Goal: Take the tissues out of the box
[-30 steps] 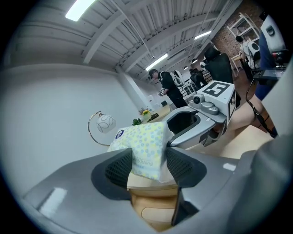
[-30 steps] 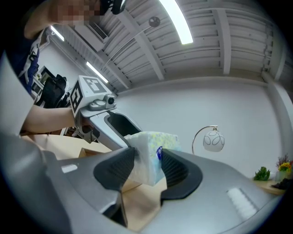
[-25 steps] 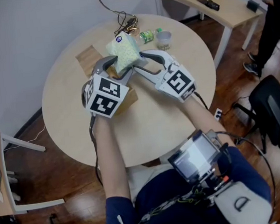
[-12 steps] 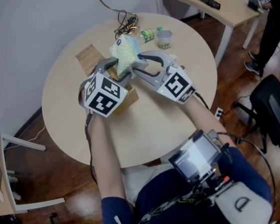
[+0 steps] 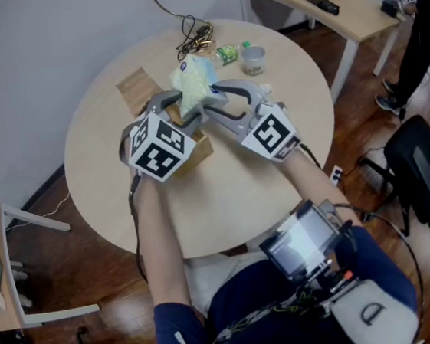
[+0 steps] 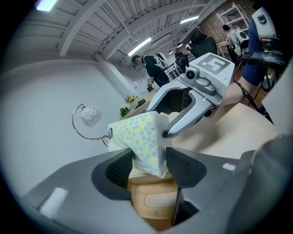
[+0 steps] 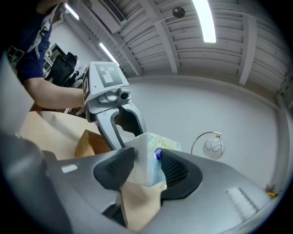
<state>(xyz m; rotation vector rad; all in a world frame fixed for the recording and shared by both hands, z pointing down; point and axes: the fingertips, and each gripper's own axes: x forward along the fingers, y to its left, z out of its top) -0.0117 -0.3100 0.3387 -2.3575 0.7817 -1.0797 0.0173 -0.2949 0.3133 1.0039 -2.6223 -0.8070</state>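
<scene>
Yellow-dotted tissue pack (image 6: 137,137) pinched by jaws of left gripper (image 6: 149,167) and right gripper (image 7: 146,170) over tan box (image 6: 153,201); may tear if tugged apart.

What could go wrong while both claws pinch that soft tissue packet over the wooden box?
1. The left gripper and right gripper both clamp the tissue pack; pulling in different directions could tear its thin wrapper.
2. Each grips the soft pack near an edge, so it might slip and drop back into the wooden box.
3. A wide swing could knock over the cup just behind.
</scene>
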